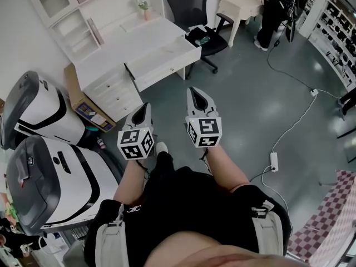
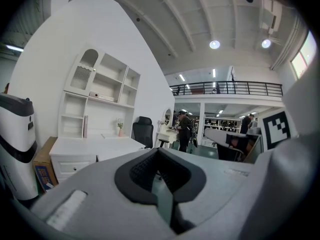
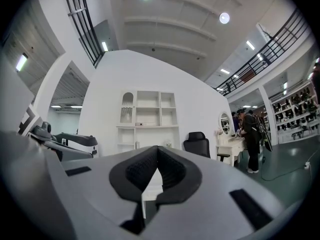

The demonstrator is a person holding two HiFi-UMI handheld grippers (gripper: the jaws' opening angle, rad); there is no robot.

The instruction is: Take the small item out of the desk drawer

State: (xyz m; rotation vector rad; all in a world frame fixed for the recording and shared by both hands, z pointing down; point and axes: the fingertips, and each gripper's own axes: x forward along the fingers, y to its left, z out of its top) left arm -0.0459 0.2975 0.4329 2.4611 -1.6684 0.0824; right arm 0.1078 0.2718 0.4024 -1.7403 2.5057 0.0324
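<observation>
- Head view: the person is standing on open floor, well apart from the desk (image 1: 133, 48), with both grippers out in front and aimed roughly at it. I'd call this the walk-up, nothing more yet.
- The left gripper (image 1: 146, 109) is closed and empty. Its own view shows the pads meeting at the tip with only floor behind them. Same deal for the right gripper (image 1: 196, 93): jaws together, nothing held.
- The small item isn't visible anywhere. My guess is it's inside one of the drawers (image 1: 114, 95) stacked at the desk's left end, or maybe in the wide front under the top. Can't tell from here which one, or whether that wide front is pulled out at all.
- To do this well, imo: get in close and square to the drawer front before reaching, instead of stretching in from an angle.
- Open the jaws on the way in, since closed ones will just bump the knob.
- Pull with one gripper and keep the other free for the pick.
- Watch the chair (image 1: 196, 15) just beside the desk's right end and the white machines (image 1: 41, 113) near the left. The floor cable (image 1: 295, 124) lies well off to the right.
</observation>
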